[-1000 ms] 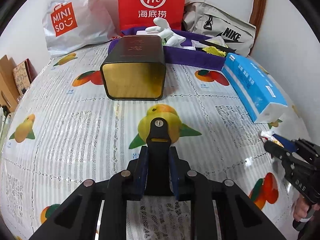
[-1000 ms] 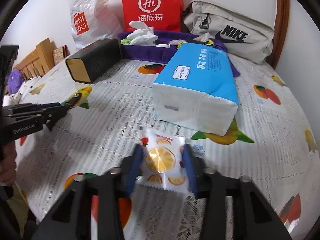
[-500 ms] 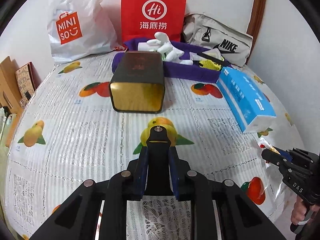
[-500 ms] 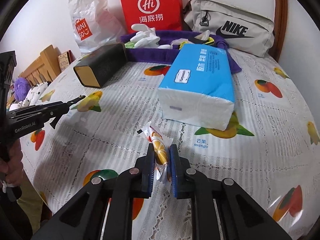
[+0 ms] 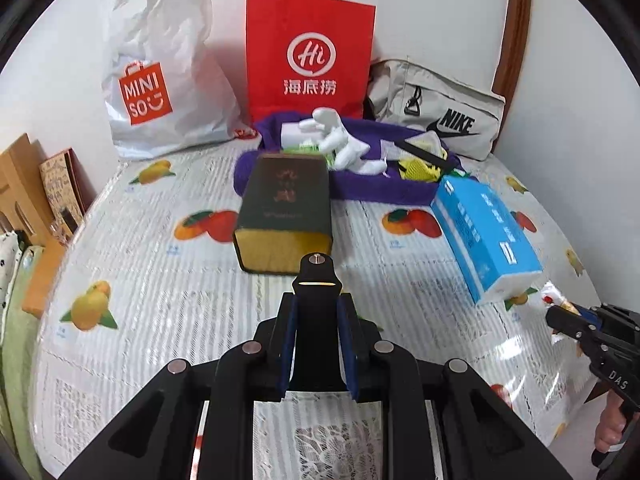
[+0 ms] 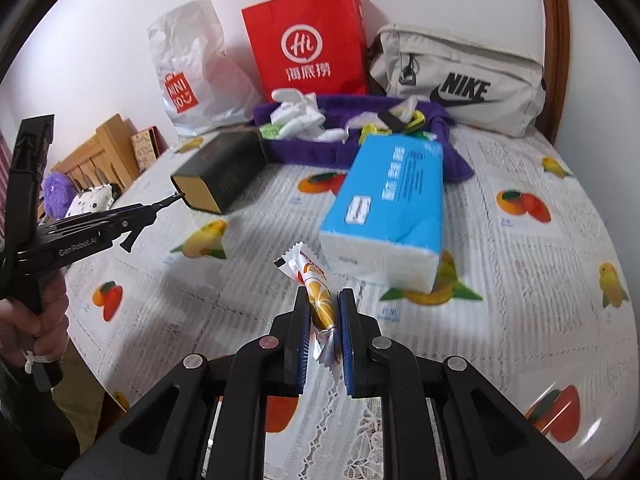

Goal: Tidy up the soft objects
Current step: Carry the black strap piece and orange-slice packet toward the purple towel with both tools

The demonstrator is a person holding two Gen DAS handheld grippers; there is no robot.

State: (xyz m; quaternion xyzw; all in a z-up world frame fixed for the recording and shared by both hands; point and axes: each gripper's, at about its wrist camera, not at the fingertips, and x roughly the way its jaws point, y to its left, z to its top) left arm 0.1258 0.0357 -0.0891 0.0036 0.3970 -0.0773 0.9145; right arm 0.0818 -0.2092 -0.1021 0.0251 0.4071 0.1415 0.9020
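My right gripper (image 6: 324, 304) is shut on a small snack packet (image 6: 318, 300) printed with an orange slice, held off the fruit-print tablecloth (image 6: 520, 280). In the left wrist view that gripper (image 5: 560, 316) comes in from the right edge with the packet (image 5: 554, 296) at its tip. My left gripper (image 5: 316, 300) is shut on a flat black clip-like piece (image 5: 316, 276) with a screw at its top. It hovers in front of the dark box (image 5: 284, 208). From the right wrist view, the left gripper (image 6: 160, 204) points at that box (image 6: 220, 172).
A blue tissue pack (image 6: 392, 204) lies just beyond the packet. At the back, a purple tray (image 5: 360, 188) holds white gloves (image 5: 340, 144) and small items. Behind it stand a red paper bag (image 5: 310, 52), a white Miniso bag (image 5: 160, 80) and a grey Nike bag (image 5: 440, 116).
The right gripper's jaws closed on the snack packet, folded it upright and lifted it off the cloth. Both grippers rose, so the table now looks farther away.
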